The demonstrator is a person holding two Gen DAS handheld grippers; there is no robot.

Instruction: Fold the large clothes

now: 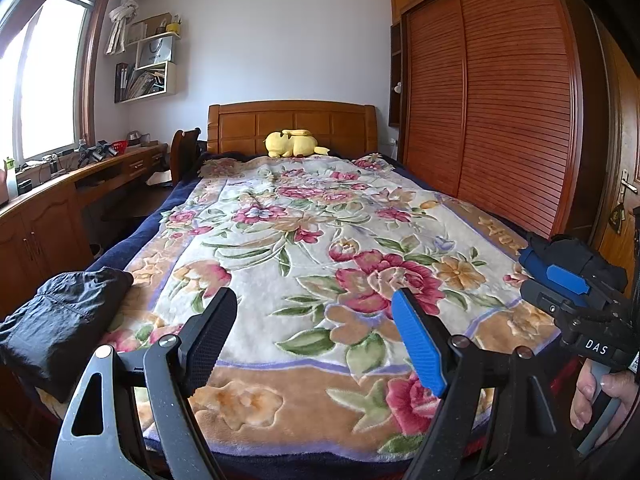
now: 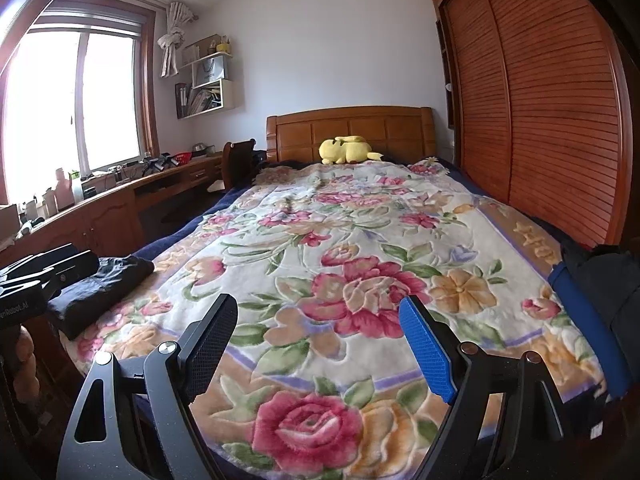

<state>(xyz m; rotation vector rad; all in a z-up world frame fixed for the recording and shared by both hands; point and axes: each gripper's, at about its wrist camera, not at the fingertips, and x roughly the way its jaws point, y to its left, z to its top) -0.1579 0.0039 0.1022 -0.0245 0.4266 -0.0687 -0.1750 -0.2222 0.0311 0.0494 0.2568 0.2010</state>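
A folded black garment [image 1: 60,320] lies at the near left corner of the bed; it also shows in the right wrist view [image 2: 100,292]. A dark garment with blue trim [image 2: 596,312] lies at the bed's right edge. My left gripper [image 1: 316,320] is open and empty, held above the foot of the floral blanket [image 1: 312,232]. My right gripper [image 2: 320,328] is open and empty over the same blanket [image 2: 360,248]. In the left wrist view the right gripper [image 1: 560,276] appears at the right, in front of the dark garment [image 1: 576,252].
A yellow plush toy [image 1: 294,143] lies by the wooden headboard [image 1: 292,120]. A wooden wardrobe [image 1: 500,92] runs along the right side. A cluttered desk [image 1: 80,176] and a chair [image 1: 185,150] stand on the left under the window.
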